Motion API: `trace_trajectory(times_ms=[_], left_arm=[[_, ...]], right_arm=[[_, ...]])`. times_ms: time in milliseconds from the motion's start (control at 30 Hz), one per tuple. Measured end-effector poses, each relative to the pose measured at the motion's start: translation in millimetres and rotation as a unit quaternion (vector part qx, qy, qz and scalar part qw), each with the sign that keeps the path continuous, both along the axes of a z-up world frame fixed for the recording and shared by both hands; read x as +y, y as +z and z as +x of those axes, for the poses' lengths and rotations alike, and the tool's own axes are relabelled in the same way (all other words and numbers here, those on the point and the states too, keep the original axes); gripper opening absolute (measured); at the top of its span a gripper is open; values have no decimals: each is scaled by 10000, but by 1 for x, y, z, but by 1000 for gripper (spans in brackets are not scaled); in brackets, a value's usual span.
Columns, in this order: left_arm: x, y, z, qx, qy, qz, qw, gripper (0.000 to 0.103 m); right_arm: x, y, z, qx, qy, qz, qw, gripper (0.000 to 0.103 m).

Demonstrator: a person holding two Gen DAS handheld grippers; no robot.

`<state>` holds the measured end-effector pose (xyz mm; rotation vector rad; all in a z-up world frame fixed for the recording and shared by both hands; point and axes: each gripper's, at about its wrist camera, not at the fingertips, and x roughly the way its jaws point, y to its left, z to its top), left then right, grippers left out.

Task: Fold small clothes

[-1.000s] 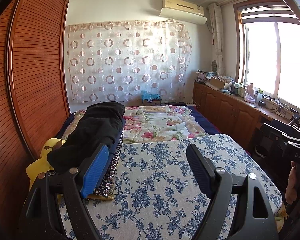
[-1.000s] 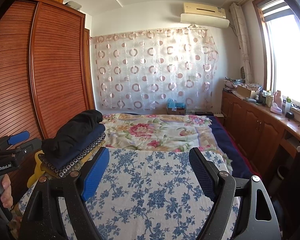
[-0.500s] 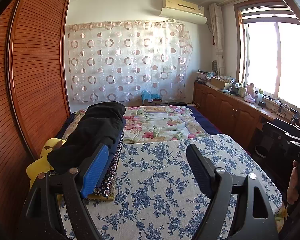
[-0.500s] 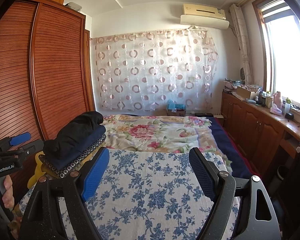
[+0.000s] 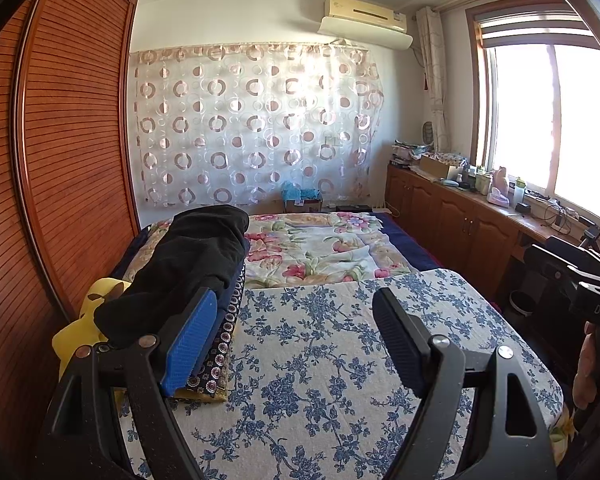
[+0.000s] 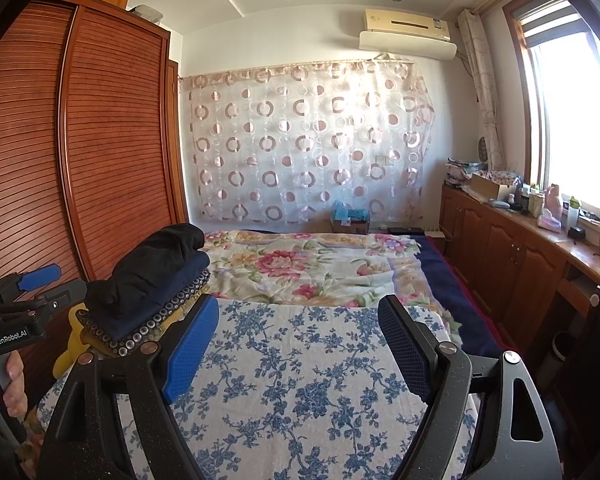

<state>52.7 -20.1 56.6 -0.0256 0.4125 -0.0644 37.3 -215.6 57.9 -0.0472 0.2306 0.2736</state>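
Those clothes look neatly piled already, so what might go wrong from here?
1. The stack of folded clothes sits at the bed's edge beside the wardrobe; a nudge might tip it off.
2. The open left hand-held gripper is right beside that stack and may snag the black garment.

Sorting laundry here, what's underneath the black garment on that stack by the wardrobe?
Under the black folded garment lies a navy folded piece, then a dark ring-patterned cloth, then something yellow. Anything deeper is covered.
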Motion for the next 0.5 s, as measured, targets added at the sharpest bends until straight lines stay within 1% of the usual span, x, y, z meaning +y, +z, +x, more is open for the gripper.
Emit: trace_trajectory(times_ms=[500], left_arm=[[-1,-1,0,-5,10,4,10000,81]], right_arm=[[-4,-1,0,-12,10,7,10000,83]])
